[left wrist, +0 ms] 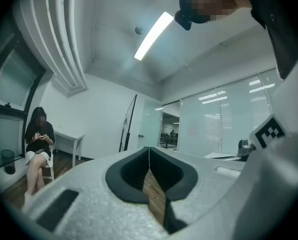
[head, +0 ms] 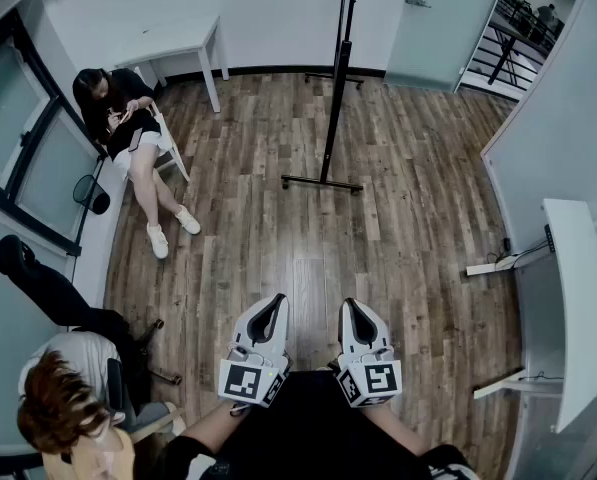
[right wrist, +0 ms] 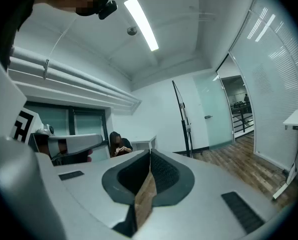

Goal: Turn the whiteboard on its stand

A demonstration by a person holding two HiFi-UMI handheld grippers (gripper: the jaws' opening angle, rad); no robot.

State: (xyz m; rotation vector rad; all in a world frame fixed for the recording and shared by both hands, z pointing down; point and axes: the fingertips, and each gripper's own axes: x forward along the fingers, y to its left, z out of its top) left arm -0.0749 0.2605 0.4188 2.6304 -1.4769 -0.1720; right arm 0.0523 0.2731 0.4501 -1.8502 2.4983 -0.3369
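The whiteboard on its stand [head: 338, 78] shows edge-on as a thin black upright at the far middle of the room, its foot bar [head: 322, 182] on the wooden floor. It also appears far off in the left gripper view [left wrist: 130, 121] and the right gripper view [right wrist: 182, 119]. My left gripper [head: 274, 303] and right gripper [head: 354, 308] are held side by side close to my body, well short of the stand. Each has its jaws together with nothing between them, as the left gripper [left wrist: 149, 148] and right gripper [right wrist: 150, 151] show in their own views.
A person sits on a chair [head: 128, 128] at the left wall beside a white table [head: 178, 43]. Another person [head: 63, 398] sits at the bottom left. A white desk [head: 578, 298] lines the right wall. A glass door [head: 443, 18] is at the far right.
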